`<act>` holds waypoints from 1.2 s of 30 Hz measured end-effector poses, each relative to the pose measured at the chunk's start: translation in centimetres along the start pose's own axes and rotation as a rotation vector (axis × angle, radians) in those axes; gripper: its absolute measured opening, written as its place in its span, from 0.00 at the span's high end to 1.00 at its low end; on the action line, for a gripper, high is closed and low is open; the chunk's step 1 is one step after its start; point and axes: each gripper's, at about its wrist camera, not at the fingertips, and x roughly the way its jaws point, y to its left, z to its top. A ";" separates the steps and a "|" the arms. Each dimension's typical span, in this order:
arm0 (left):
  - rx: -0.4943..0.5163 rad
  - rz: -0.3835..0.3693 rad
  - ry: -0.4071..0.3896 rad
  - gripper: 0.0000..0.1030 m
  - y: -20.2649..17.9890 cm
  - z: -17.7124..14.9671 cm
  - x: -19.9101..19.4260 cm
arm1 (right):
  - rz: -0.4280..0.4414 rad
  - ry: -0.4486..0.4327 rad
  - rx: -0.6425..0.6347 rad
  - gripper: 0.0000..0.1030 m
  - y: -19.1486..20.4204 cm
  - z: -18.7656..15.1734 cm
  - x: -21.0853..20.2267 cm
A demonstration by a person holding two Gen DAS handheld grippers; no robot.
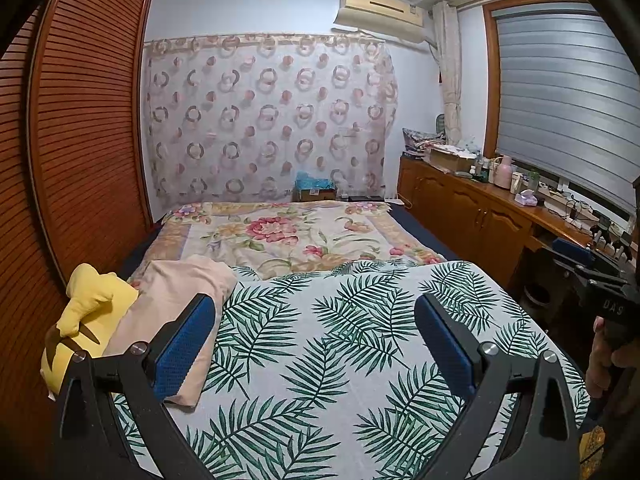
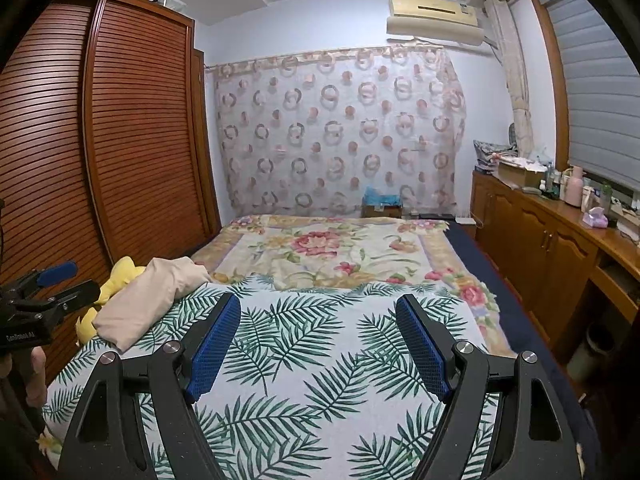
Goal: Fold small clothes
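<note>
A folded beige garment [image 1: 176, 304] lies at the left edge of the palm-leaf sheet [image 1: 340, 344], partly over a yellow garment [image 1: 88, 312] beside it. My left gripper [image 1: 316, 304] hovers open over the sheet, just right of the beige piece, nothing between its blue pads. In the right wrist view the beige garment [image 2: 148, 300] and the yellow garment [image 2: 120, 276] sit to the left, and my right gripper [image 2: 318, 308] stands open above the leaf sheet [image 2: 320, 360], holding nothing. Each gripper shows at the edge of the other's view, held by a hand.
A floral blanket [image 1: 288, 236] covers the far half of the bed. A louvred wooden wardrobe [image 1: 80, 140] stands close on the left. A wooden sideboard [image 1: 480, 212] with bottles and boxes runs along the right under a blinded window. A cardboard box [image 1: 316, 192] sits beyond the bed.
</note>
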 end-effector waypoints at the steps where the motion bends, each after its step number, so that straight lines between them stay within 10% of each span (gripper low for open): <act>1: -0.001 0.000 0.000 0.03 0.0 -0.1 0.0 | 0.000 0.001 0.001 0.21 -0.1 0.1 0.0; 36: -0.001 0.007 -0.002 0.03 0.2 -0.1 -0.2 | 0.023 0.007 -0.011 0.21 -3.0 -0.2 -0.6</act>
